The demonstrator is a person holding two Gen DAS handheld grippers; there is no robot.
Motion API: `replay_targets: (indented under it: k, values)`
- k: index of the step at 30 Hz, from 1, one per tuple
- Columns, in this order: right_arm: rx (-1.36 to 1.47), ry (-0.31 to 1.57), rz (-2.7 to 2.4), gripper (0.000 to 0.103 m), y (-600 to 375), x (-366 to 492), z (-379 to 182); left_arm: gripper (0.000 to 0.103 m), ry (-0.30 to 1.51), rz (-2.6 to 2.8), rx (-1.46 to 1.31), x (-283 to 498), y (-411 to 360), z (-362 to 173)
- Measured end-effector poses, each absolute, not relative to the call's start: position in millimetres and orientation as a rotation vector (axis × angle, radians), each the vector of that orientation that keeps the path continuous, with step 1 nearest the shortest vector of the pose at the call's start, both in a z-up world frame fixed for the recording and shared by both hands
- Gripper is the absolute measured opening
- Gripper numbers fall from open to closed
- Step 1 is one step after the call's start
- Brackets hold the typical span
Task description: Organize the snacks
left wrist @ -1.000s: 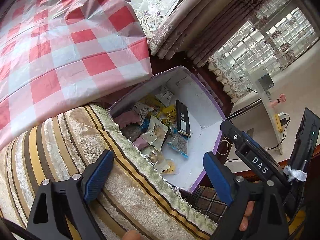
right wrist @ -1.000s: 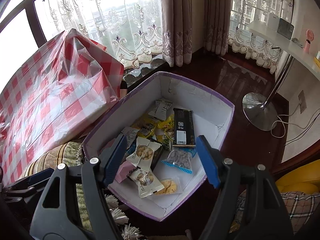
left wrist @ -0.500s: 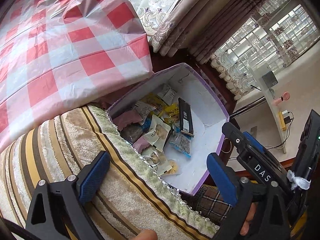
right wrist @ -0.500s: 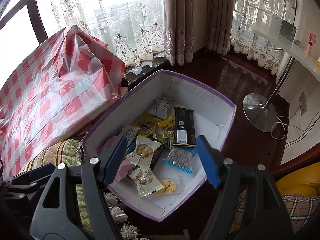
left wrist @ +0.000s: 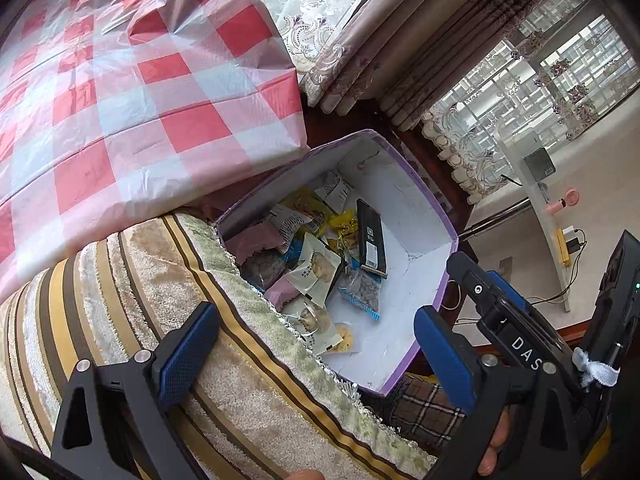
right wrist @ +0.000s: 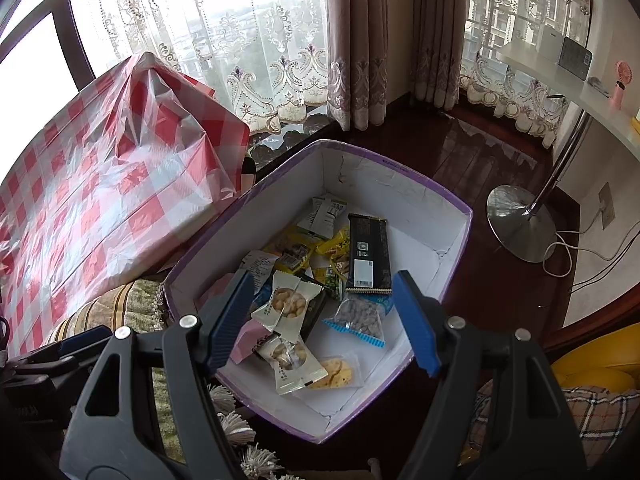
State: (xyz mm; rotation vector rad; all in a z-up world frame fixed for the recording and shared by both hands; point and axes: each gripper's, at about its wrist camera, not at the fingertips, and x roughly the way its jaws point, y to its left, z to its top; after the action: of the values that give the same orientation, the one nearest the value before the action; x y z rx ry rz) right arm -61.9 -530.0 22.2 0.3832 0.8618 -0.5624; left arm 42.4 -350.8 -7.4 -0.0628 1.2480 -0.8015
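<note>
Both tongs are hanging wide apart and carrying nothing. Right tongs (right wrist: 324,320) are hovering over the near end of the box (right wrist: 456,204), blue pads framing the snack pile without touching a packet. Left tongs (left wrist: 316,354) are sitting off to the side over the striped cushion (left wrist: 120,292), likewise gripping nothing; contact with the fabric can't be judged from here.

Snacks are all lying loose inside the box, heaped toward its cushion side: 2 white cookie packets (right wrist: 290,304) nearest, a clear bag of dark seeds (right wrist: 358,318) beside them, a cracker pouch (right wrist: 334,372) at the near wall, then the black bar (right wrist: 368,252) lying flat, yellow packets (right wrist: 304,248) behind it. The far half of the box floor is showing bare white.

Judgement: the box is serving as the collection bin, parked on the dark wood floor against the cushion so both hands can reach it. Right tongs are lined up over the cookie packets, probably for a pick or re-sort. Beyond: the red checked plastic sheet (left wrist: 120,80), then curtains.
</note>
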Motion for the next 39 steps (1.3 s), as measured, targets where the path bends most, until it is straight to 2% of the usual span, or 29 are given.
replay_targets:
  k: [39]
  values:
    - [0.398, 0.866, -0.551, 0.074, -534.9, -59.3, 20.7, 0.100, 1.249, -0.802, -0.063, 43.1, -351.4, -7.9]
